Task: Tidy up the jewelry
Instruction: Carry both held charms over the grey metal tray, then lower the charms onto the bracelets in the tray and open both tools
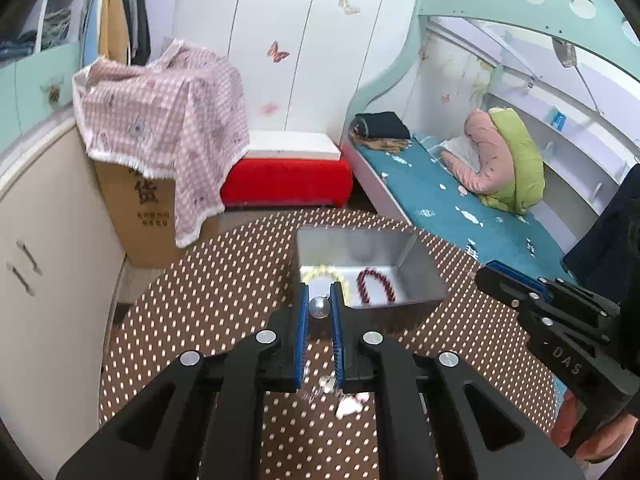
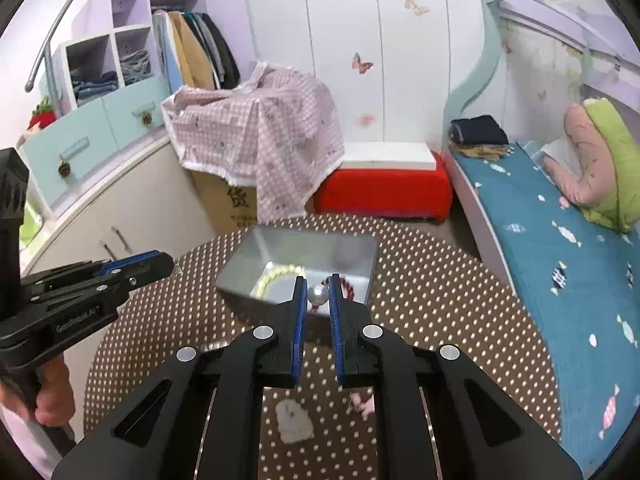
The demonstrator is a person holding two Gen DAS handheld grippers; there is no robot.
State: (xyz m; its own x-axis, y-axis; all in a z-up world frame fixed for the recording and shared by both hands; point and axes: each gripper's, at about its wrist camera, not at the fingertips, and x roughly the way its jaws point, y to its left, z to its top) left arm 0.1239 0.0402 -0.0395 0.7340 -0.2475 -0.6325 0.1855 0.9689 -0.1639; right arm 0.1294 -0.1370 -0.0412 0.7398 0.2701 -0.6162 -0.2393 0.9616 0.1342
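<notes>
The left gripper [image 1: 320, 307] is pinching a silvery pearl [image 1: 319, 306] at the tin's [image 1: 420, 276] near rim; the right gripper [image 2: 318, 295] is clamping another pearl [image 2: 318, 294] likewise. Inside the tin, on the polka-dot desk [image 1: 224, 296], a cream bracelet [image 2: 276, 274] is lying at 9 o'clock of a red bracelet [image 1: 376, 284].

Your table wears a brown cloth [image 1: 224, 300] dotted white; on it a silver-grey metal box [image 1: 420, 268] holds a pale yellow bead bracelet [image 2: 276, 274] and a dark red one [image 1: 376, 284]. Your black grippers carry blue pads [image 1: 304, 320], with a silvery pearl bead [image 2: 318, 294] between them
</notes>
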